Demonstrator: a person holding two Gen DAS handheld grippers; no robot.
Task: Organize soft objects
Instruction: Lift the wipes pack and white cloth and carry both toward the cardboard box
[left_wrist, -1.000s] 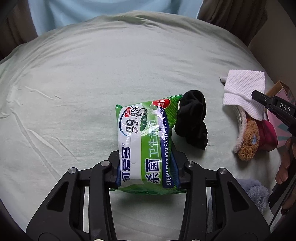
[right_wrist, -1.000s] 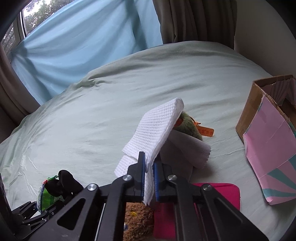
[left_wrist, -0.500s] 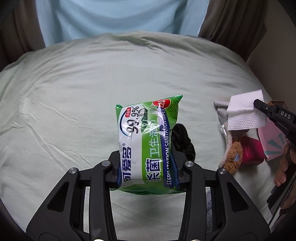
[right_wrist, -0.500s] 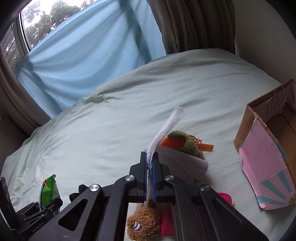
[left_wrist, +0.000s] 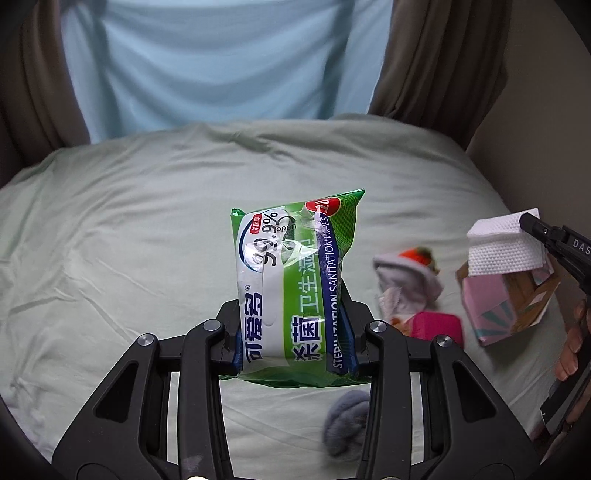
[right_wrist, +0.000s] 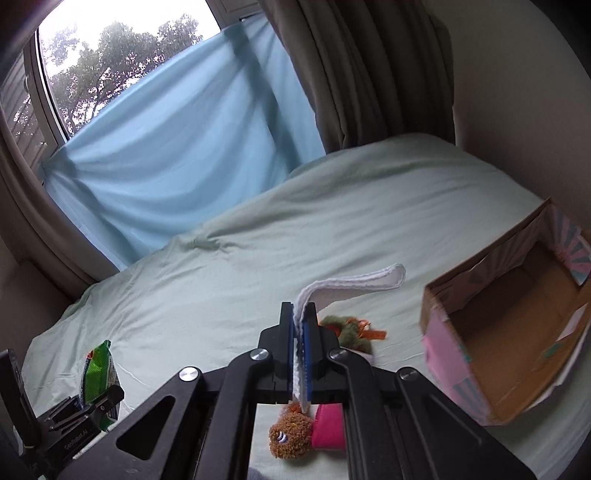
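Note:
My left gripper (left_wrist: 293, 332) is shut on a green and white pack of wet wipes (left_wrist: 291, 273), held upright above the pale green bed sheet (left_wrist: 129, 240). A folded white cloth (right_wrist: 347, 286) is pinched in my right gripper (right_wrist: 302, 332), which is shut on it; the cloth's free end curls toward the right. In the left wrist view the same white cloth (left_wrist: 502, 247) hangs at the right edge, above an open pink cardboard box (left_wrist: 513, 299). From the right wrist, that box (right_wrist: 509, 332) lies open at the right, empty inside.
On the sheet lie a brown plush toy with a pink part (right_wrist: 295, 435), a green and orange plush (right_wrist: 347, 332), a grey-white soft item (left_wrist: 406, 280) and a grey fuzzy one (left_wrist: 345, 421). A blue curtain (left_wrist: 221, 62) and brown drapes back the bed. A hand (left_wrist: 570, 350) shows at right.
Both grippers rose well above the bed with their loads. The black sock dropped out of the left wrist view; the pink box came into view, and the white cloth bent over to the right.

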